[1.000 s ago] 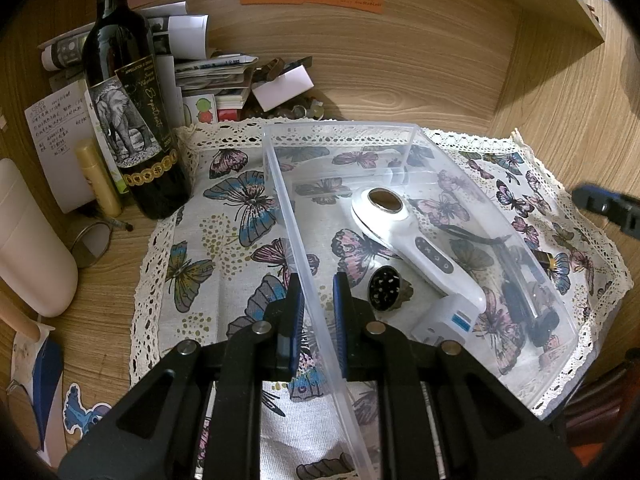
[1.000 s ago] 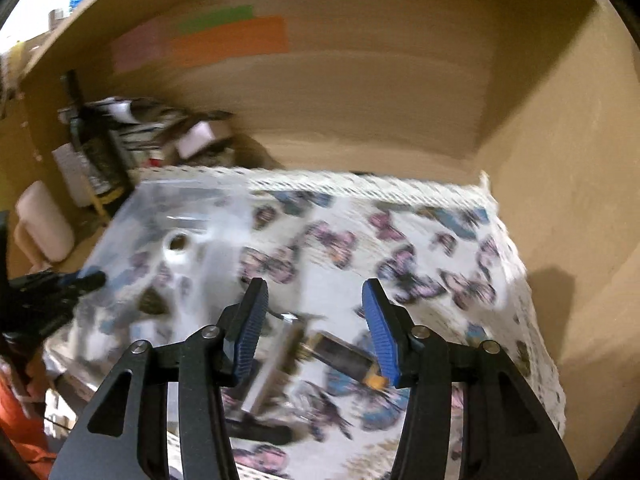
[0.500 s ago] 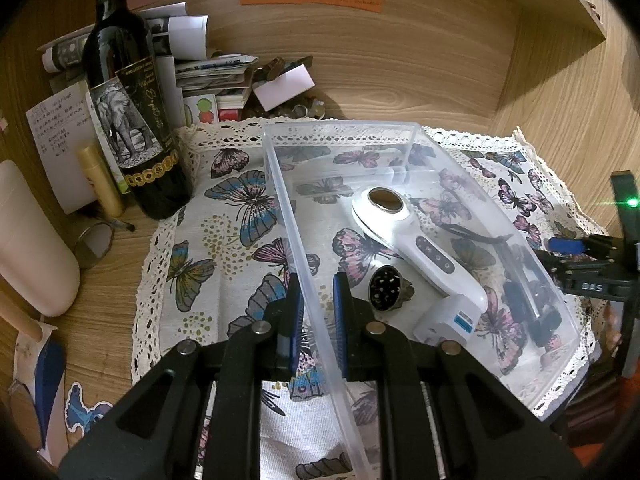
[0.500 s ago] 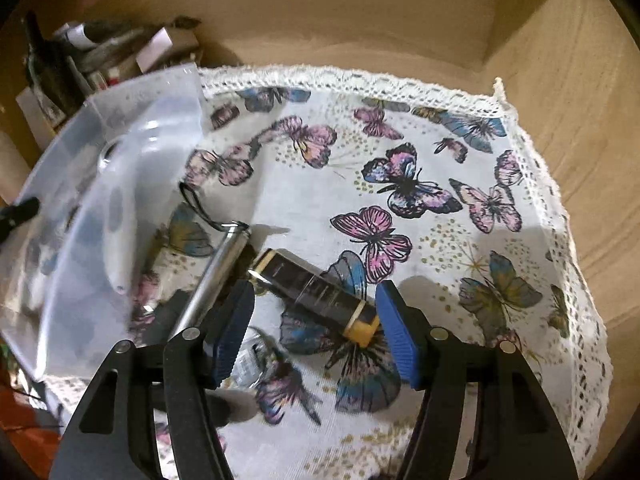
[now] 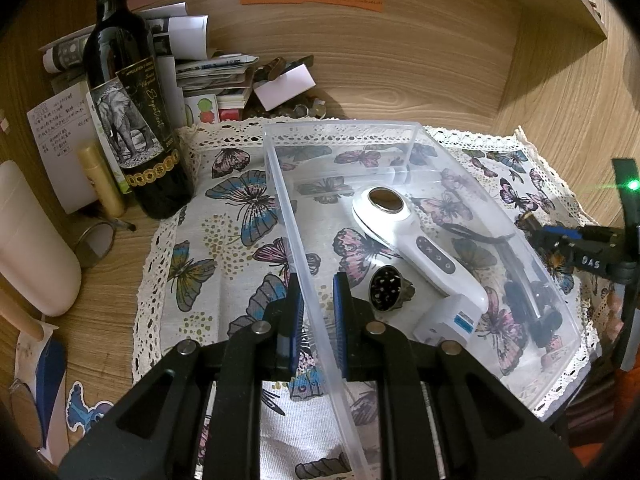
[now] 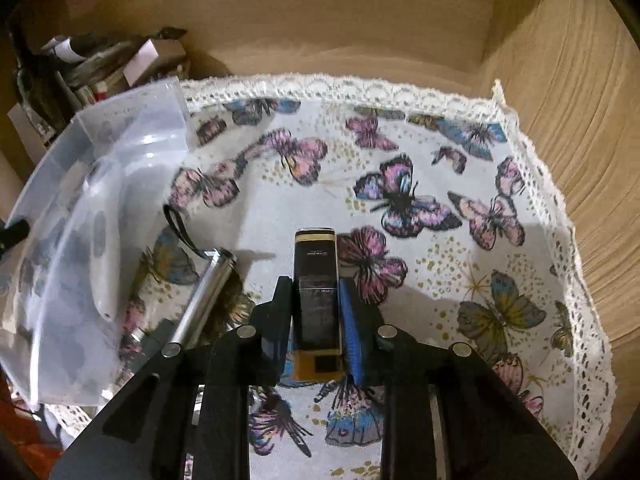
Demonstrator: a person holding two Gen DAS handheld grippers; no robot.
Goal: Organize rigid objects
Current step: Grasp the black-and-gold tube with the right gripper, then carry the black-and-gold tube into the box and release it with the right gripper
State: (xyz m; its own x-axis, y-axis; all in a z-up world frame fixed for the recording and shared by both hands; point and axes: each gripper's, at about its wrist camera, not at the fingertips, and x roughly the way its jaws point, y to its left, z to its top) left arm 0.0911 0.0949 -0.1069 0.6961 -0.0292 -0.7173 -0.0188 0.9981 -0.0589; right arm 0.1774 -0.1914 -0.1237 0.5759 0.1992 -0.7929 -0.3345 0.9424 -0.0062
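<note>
A wooden desk alcove, its surface covered by a butterfly-print cloth (image 6: 420, 168) with a lace border; orange and pink notes are stuck on the back wall. On the cloth stands a clear plastic bin (image 5: 404, 128), the reference for all positions below. Inside the bin lie a white handheld device (image 5: 416, 252) with a round metal head, set diagonally across the floor, and a small black round part (image 5: 385, 288) just beside the device's handle. Left of the bin, off the cloth's edge, stands a dark wine bottle (image 5: 132, 120) with an elephant label, backed by a pile of papers (image 5: 208, 76). The left gripper (image 5: 314, 312) is narrowed onto the bin's near left wall, one finger inside and one outside. Just right of the bin, on the cloth, a silver flashlight (image 6: 204, 296) with a black wrist loop lies beside its outer wall. Further right, the right gripper (image 6: 316, 312) is closed on a black-and-gold box (image 6: 316, 280), which points forward along the fingers, its gold end toward the camera; whether it is lifted off the cloth cannot be told.
</note>
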